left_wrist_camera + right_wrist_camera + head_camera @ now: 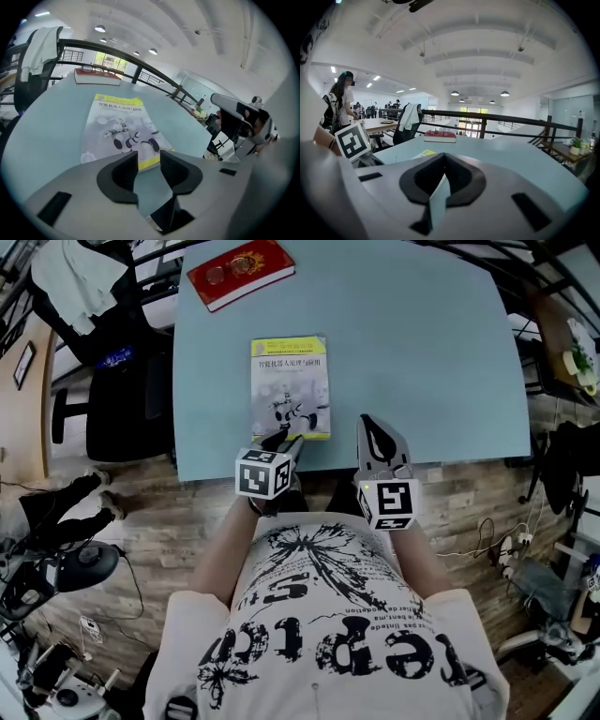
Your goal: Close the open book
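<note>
On smooth blue table [422, 352]: flat glossy book [291, 385] closed | left gripper [149, 158] fingers spread | right gripper [440, 159] fingers together

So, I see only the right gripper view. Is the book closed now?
Observer: Yes. The book lies closed, cover up, on the table.
Operator: And the left gripper?
Observer: The left gripper is open and empty, its jaws at the book's near edge.
Operator: Where is my right gripper, seen from above?
Observer: The right gripper is to the right of the book, at the table's near edge.
</note>
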`<move>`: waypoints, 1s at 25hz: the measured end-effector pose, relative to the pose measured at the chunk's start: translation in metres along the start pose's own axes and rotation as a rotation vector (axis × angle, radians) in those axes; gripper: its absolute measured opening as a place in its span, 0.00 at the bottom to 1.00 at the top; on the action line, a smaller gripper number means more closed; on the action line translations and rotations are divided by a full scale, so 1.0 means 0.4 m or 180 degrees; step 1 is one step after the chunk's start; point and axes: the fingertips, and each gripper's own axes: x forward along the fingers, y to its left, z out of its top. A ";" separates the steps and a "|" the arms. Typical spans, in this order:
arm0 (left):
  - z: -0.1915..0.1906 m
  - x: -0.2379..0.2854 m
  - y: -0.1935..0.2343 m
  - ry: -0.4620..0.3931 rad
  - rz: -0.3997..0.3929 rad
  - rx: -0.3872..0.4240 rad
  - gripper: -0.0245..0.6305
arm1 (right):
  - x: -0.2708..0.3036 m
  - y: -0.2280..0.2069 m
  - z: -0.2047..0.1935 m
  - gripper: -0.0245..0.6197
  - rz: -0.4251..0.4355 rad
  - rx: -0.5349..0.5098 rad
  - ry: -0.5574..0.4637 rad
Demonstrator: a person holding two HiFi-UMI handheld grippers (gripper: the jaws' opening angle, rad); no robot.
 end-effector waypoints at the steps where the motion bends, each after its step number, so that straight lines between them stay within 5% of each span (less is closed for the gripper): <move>1: 0.017 -0.011 -0.001 -0.0068 0.0030 0.0014 0.27 | 0.001 0.002 0.004 0.05 0.0002 -0.0008 -0.0010; 10: 0.248 -0.221 -0.053 -0.1173 -0.0085 0.0346 0.09 | -0.002 0.048 0.099 0.05 0.0076 0.0006 -0.0323; 19: 0.399 -0.479 -0.077 -0.2183 0.0450 0.1357 0.08 | -0.005 0.111 0.200 0.05 0.0145 -0.0152 -0.0616; 25: 0.448 -0.599 -0.082 -0.2611 0.0645 0.1567 0.08 | 0.000 0.142 0.254 0.05 0.0201 -0.0203 -0.0731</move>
